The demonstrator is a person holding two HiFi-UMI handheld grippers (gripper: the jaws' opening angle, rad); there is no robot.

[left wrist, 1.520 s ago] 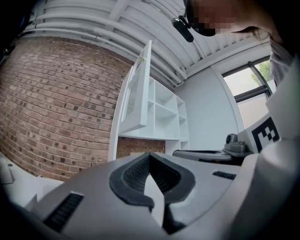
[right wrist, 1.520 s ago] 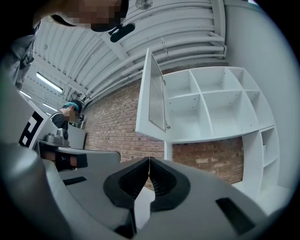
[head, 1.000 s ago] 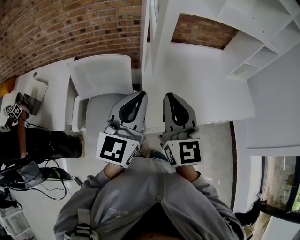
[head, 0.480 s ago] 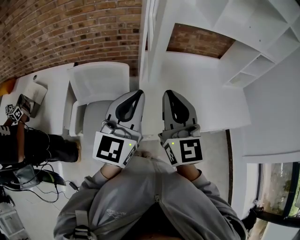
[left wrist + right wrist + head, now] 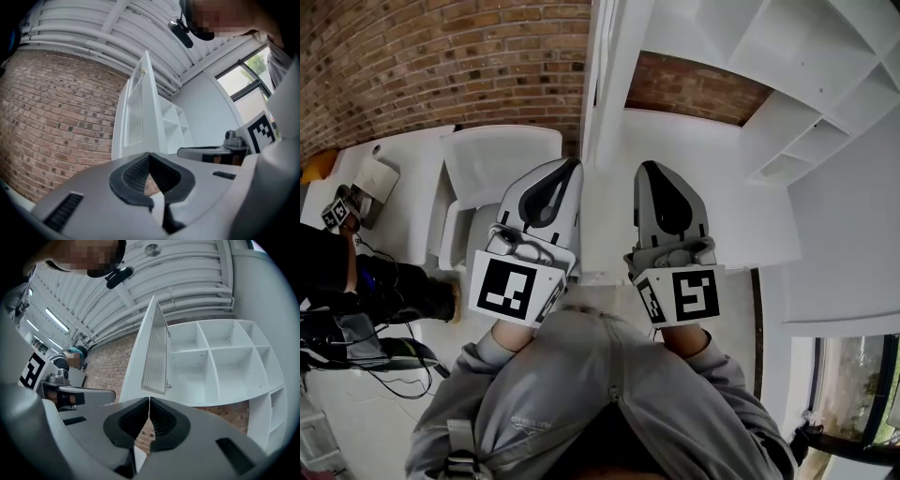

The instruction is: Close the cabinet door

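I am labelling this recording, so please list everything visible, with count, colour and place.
cabinet door: 1, white, ribbed panel, open, ahead of both grippers
shelf cabinet: 1, white, right of the door
brick wall: 1, red-brown, left of the cabinet
chair: 1, white, below the wall, left of the door
another person: 1, dark clothes, far left
cables: several, black, floor, lower left
sweatshirt: 1, grey, bottom centre
left gripper: 1, grey, jaws together, empty
right gripper: 1, grey, jaws together, empty
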